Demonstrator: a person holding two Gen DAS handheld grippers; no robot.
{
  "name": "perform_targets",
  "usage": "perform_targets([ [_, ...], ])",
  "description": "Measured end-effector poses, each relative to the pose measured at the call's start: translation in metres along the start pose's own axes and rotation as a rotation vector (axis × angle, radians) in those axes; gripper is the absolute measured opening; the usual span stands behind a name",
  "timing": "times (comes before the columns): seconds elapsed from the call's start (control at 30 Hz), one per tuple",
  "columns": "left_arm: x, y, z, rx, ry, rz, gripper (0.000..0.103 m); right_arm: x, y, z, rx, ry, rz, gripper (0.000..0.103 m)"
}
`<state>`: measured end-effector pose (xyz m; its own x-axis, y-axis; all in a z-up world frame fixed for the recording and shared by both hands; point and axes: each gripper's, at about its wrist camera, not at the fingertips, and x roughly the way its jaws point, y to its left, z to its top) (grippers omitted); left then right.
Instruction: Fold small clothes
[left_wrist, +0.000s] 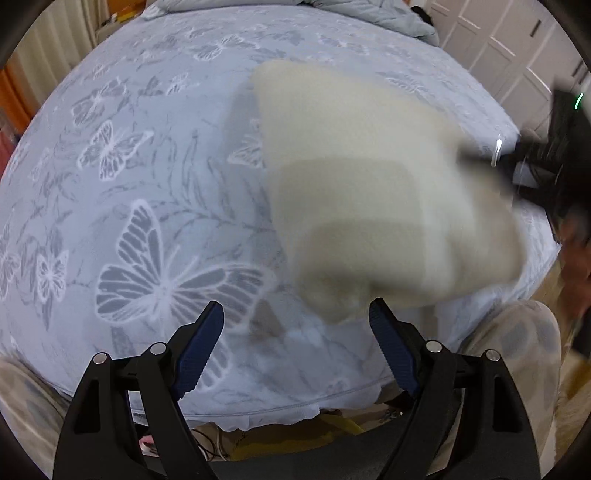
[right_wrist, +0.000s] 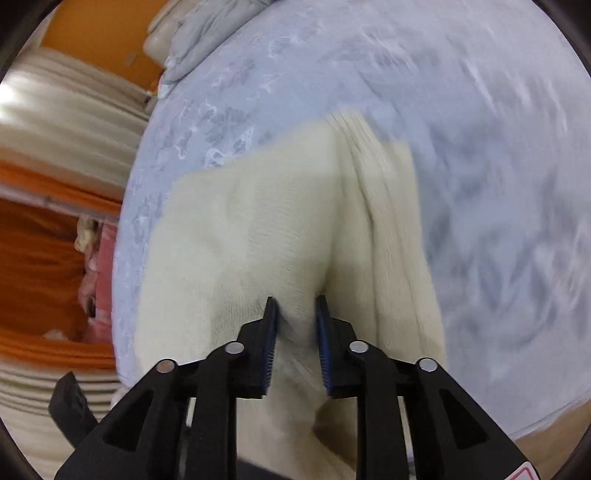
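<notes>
Cream knit garment (right_wrist: 258, 229) near the bed's (left_wrist: 110, 110) front edge: right gripper (right_wrist: 295, 314) pinches a fold for lifting; left gripper (left_wrist: 295, 321) hangs wide, empty.

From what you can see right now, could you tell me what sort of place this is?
Most likely a bedroom: a bed with a pale blue butterfly-print sheet, a grey quilt bunched at its far end, and white panelled doors beyond.

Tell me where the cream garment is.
The cream garment lies on the butterfly-print bedspread near its front edge, a fold pinched in the right gripper, just ahead of the open left gripper.
</notes>
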<state>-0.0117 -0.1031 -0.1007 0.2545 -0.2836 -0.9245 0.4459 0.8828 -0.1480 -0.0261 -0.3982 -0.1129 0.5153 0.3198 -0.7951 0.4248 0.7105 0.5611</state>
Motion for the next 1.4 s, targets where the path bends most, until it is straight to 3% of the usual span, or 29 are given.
perform_targets([
  [0.03, 0.001, 0.0, 0.001, 0.001, -0.001, -0.003, 0.079, -0.014, 0.0, -0.006, 0.012, -0.05, 0.046, 0.026],
  [0.1, -0.002, -0.003, 0.0, 0.017, -0.015, 0.001, 0.079, -0.036, 0.003, -0.016, 0.012, -0.107, 0.043, 0.033],
  [0.17, -0.003, -0.005, -0.001, 0.03, -0.023, 0.009, 0.084, -0.055, 0.002, -0.031, 0.022, -0.131, 0.042, 0.058],
  [0.27, 0.005, -0.006, -0.001, 0.027, -0.007, 0.009, 0.086, -0.053, -0.004, -0.049, 0.05, -0.062, 0.034, 0.067],
  [0.37, 0.013, -0.004, 0.0, 0.003, -0.001, 0.008, 0.086, -0.024, -0.003, -0.065, 0.049, 0.037, 0.025, 0.071],
  [0.43, 0.016, -0.003, 0.001, -0.005, -0.002, 0.021, 0.086, -0.003, 0.006, -0.064, 0.04, 0.069, 0.019, 0.072],
  [0.47, 0.017, -0.003, 0.001, -0.004, -0.005, 0.03, 0.086, 0.002, 0.012, -0.063, 0.029, 0.068, 0.024, 0.065],
  [0.5, 0.017, -0.003, 0.001, -0.004, -0.007, 0.037, 0.086, 0.005, 0.023, -0.061, -0.008, 0.054, 0.043, 0.05],
  [0.53, 0.017, -0.002, 0.001, -0.004, -0.006, 0.042, 0.085, 0.004, 0.036, -0.057, -0.068, 0.037, 0.038, 0.023],
  [0.63, 0.017, 0.003, 0.004, 0.004, 0.0, 0.051, 0.078, -0.035, 0.076, -0.039, -0.172, -0.088, 0.098, 0.019],
  [0.73, 0.014, 0.008, 0.007, 0.011, -0.001, 0.022, 0.071, -0.088, 0.095, -0.029, -0.239, -0.214, 0.128, 0.018],
  [0.77, 0.012, 0.008, 0.008, 0.012, -0.009, 0.014, 0.07, -0.097, 0.087, -0.029, -0.243, -0.227, 0.113, 0.018],
  [0.8, 0.011, 0.006, 0.009, 0.018, -0.019, -0.001, 0.062, -0.095, 0.069, -0.028, -0.218, -0.22, 0.067, 0.018],
  [0.83, 0.012, 0.003, 0.01, 0.031, -0.013, 0.009, 0.054, -0.085, 0.049, -0.027, -0.191, -0.19, 0.0, 0.018],
  [0.93, 0.027, 0.0, 0.009, 0.02, 0.036, 0.029, 0.046, -0.025, -0.03, -0.035, -0.058, 0.0, -0.166, 0.018],
  [1.0, 0.033, 0.0, 0.004, 0.013, 0.049, 0.036, 0.046, -0.024, -0.044, -0.038, -0.002, 0.008, -0.118, 0.018],
  [1.17, 0.032, 0.004, 0.003, -0.01, 0.05, 0.019, 0.046, -0.02, -0.037, -0.034, -0.042, 0.047, -0.139, 0.026],
  [1.27, 0.013, 0.0, 0.001, 0.023, -0.001, 0.001, 0.045, -0.02, -0.041, -0.037, -0.01, 0.054, -0.094, 0.034],
  [1.4, -0.027, -0.018, -0.008, 0.136, -0.074, -0.016, 0.046, -0.05, -0.048, -0.049, -0.002, -0.049, -0.068, 0.044],
])
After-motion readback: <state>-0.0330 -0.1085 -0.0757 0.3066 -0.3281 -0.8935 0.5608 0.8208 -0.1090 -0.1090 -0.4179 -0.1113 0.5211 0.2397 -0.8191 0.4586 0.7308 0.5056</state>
